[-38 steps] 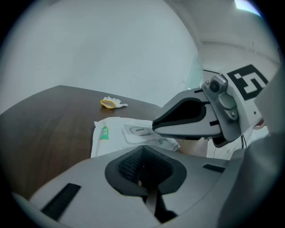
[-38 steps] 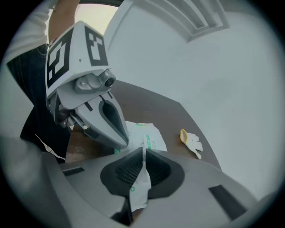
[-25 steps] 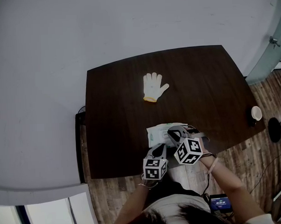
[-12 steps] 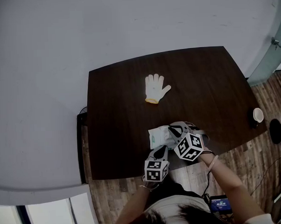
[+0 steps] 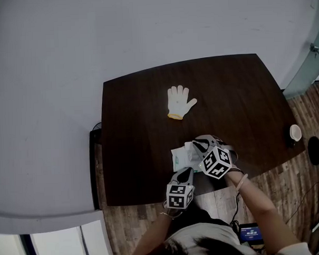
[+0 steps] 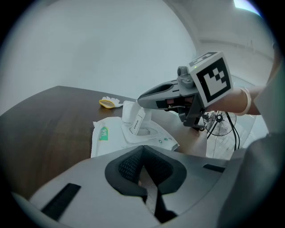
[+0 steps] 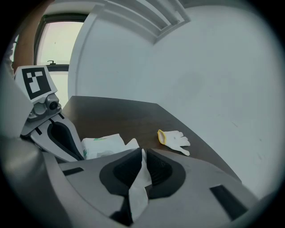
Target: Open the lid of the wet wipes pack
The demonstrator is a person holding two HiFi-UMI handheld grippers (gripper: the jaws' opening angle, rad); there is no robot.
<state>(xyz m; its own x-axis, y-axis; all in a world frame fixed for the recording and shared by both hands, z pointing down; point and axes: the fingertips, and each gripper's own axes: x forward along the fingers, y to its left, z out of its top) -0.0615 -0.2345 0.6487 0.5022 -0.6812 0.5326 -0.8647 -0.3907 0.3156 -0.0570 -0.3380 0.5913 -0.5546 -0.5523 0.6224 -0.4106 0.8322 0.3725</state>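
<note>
We see the wipes pack [image 5: 179, 156] lying flat on the table [image 5: 133, 125]. Our right tongs [image 7: 141, 155], whose jaws have just been opening, hold the pack's white lid [image 6: 133, 116] between their pads, raised upright. Our left tongs [image 6: 142, 150], jaws drawn together, sit at the pack's near end. A glove [image 5: 180, 101] lies well beyond the pack.

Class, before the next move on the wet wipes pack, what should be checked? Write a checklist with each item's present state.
1. Is the lid raised off the wet wipes pack: ok.
2. Does the right gripper have the lid between its pads: ok, though its jaws have just been opening.
3. Is the left gripper pinning the pack's near edge: cannot tell.
4. Does the glove lie apart from the pack: ok.
</note>
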